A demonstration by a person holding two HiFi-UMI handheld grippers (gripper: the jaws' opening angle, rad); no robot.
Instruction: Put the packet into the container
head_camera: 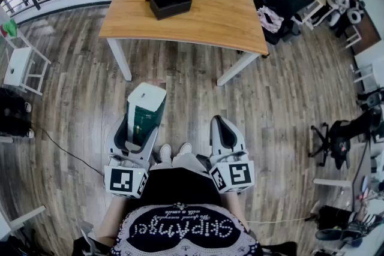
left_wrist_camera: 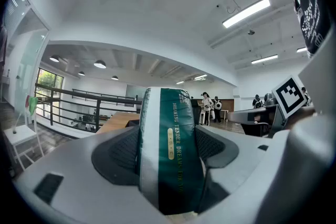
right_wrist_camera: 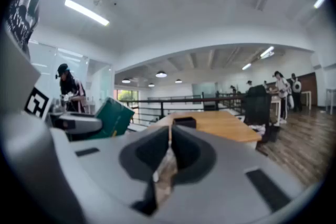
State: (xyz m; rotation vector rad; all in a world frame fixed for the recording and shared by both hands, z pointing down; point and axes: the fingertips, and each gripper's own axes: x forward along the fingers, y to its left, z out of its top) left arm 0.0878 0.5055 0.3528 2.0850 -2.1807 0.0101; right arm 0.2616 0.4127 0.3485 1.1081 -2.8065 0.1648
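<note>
Left gripper tight around the green packet

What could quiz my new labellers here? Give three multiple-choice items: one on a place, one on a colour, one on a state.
1. Where is the black container? A on the wooden table; B on the floor; C on a chair.
2. What colours is the packet? A red and yellow; B green and white; C plain blue.
3. How is the left claw? A shut and empty; B open and empty; C closed on the packet.
Key: 1 A, it sits on that table; 2 B, green with a white band; 3 C, its pads press the packet's sides.
</note>
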